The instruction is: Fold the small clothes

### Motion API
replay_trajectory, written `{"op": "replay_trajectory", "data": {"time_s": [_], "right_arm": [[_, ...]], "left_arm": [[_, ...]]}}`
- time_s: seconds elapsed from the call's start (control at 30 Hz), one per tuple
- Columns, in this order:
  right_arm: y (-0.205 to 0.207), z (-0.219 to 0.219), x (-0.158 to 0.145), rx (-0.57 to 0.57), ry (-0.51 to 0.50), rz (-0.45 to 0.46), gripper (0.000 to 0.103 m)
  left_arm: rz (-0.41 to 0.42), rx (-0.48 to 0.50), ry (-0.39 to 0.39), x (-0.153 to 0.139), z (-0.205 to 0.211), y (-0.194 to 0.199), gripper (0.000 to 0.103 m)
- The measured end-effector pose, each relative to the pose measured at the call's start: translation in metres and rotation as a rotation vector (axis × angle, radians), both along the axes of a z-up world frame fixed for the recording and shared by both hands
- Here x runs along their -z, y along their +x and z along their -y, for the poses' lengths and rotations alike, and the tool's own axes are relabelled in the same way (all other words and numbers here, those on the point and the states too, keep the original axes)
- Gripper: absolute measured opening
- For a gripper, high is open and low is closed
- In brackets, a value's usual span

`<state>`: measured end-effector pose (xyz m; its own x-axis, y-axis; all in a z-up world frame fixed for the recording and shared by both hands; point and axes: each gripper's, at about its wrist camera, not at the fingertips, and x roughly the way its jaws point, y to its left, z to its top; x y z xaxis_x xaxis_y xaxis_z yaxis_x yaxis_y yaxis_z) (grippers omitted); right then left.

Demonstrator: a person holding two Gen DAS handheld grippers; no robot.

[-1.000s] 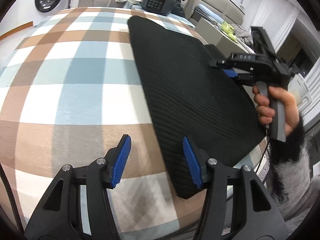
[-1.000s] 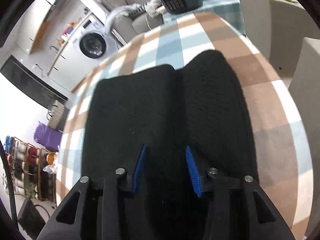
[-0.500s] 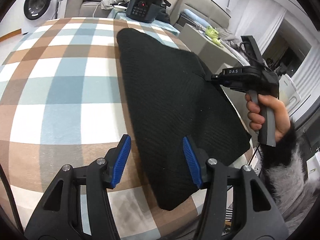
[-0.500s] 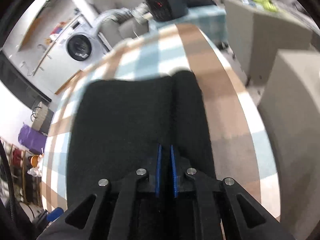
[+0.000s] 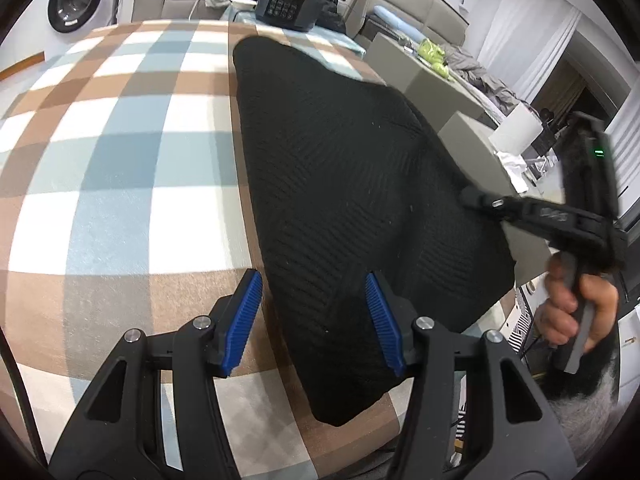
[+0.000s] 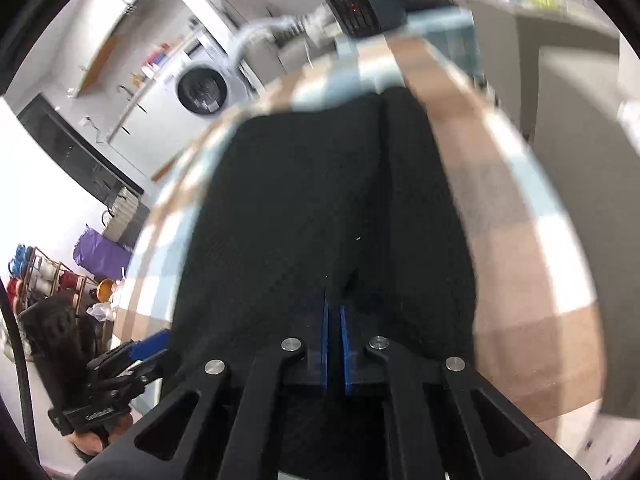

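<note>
One black knitted garment (image 5: 344, 184) lies on one table (image 5: 120, 168) covered in a brown, pale blue and white check. Two grippers work at it, each carried in a hand.

The garment is a dark ribbed knit with faint diagonal lines in its weave and a few pale specks of lint. Its far end rests flat on the table, reaching toward the table's far edge. Its near right side is lifted off the cloth and hangs from the right gripper (image 6: 334, 344), so the fabric drapes in a slope with a loose corner hanging past the table's near right edge. In the right wrist view a lengthwise seam or fold runs down the middle of it.

The right gripper's jaws are clenched on the garment's edge, their blue pads (image 6: 324, 340) nearly meeting with knit pinched between them. The right hand (image 5: 576, 304) grips the handle.

The left gripper (image 5: 312, 320) hovers over the near end of the garment, jaws released and partly spread, with nothing held.

No containers hold anything here.
</note>
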<state>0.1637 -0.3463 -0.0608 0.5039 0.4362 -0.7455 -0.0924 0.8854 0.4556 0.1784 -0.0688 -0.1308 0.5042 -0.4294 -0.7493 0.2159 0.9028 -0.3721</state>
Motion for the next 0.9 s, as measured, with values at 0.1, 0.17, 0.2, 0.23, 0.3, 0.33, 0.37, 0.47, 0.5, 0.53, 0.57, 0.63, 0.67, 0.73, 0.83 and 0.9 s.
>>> {"op": "replay_trajectory", "data": {"time_s": [0.1,0.17,0.2,0.23,0.3,0.33,0.37,0.47,0.5,0.53,0.57,0.63,0.67,0.73,0.83,0.9], "right_arm": [[-0.005,0.01,-0.006,0.02,-0.047,0.005,0.005],[0.002,0.014,0.01,0.046,-0.077,-0.046,0.005],[0.005,0.018,0.021,0.065,-0.039,-0.077,0.005],[0.004,0.019,0.024,0.072,-0.014,-0.09,0.007],[-0.004,0.022,0.021,0.067,0.028,-0.075,0.016],[-0.01,0.022,0.017,0.049,0.045,-0.057,0.029],[-0.018,0.021,0.015,0.035,0.05,-0.043,0.034],[-0.042,0.024,0.013,-0.008,0.034,-0.019,0.039],[-0.048,0.025,0.015,-0.024,0.03,-0.015,0.039],[-0.054,0.026,0.018,-0.038,0.026,-0.008,0.039],[-0.058,0.026,0.022,-0.048,0.028,0.001,0.039],[-0.061,0.027,0.025,-0.046,0.007,0.039,0.012],[-0.059,0.026,0.025,-0.042,-0.009,0.03,0.004],[-0.065,0.029,0.008,-0.049,0.026,0.12,0.004],[-0.063,0.032,0.004,-0.041,-0.006,0.11,0.005],[-0.051,0.033,0.024,0.008,-0.102,0.007,0.005]], "left_arm": [[0.006,-0.008,0.007,-0.004,-0.002,0.0,0.051],[-0.005,-0.012,0.005,-0.002,-0.002,0.0,0.051],[-0.013,-0.017,0.008,0.0,-0.002,0.0,0.051],[-0.018,-0.023,0.012,0.0,-0.003,0.0,0.051],[-0.014,-0.022,0.008,-0.002,-0.004,-0.004,0.051],[-0.013,-0.02,0.004,-0.003,-0.004,-0.005,0.051],[-0.014,-0.016,0.0,-0.004,-0.003,-0.007,0.051],[-0.016,0.007,-0.001,-0.004,0.004,-0.012,0.051],[-0.018,0.022,-0.001,-0.004,0.008,-0.014,0.051],[-0.02,0.034,-0.004,-0.004,0.011,-0.016,0.051],[-0.021,0.043,-0.004,-0.003,0.015,-0.018,0.051],[-0.027,0.058,0.001,0.0,0.021,-0.022,0.051],[-0.031,0.061,0.005,0.001,0.023,-0.023,0.051],[-0.034,0.065,0.011,0.001,0.025,-0.026,0.051],[-0.034,0.066,0.009,0.001,0.026,-0.031,0.051],[-0.039,0.065,0.012,0.002,0.027,-0.031,0.051]]}}
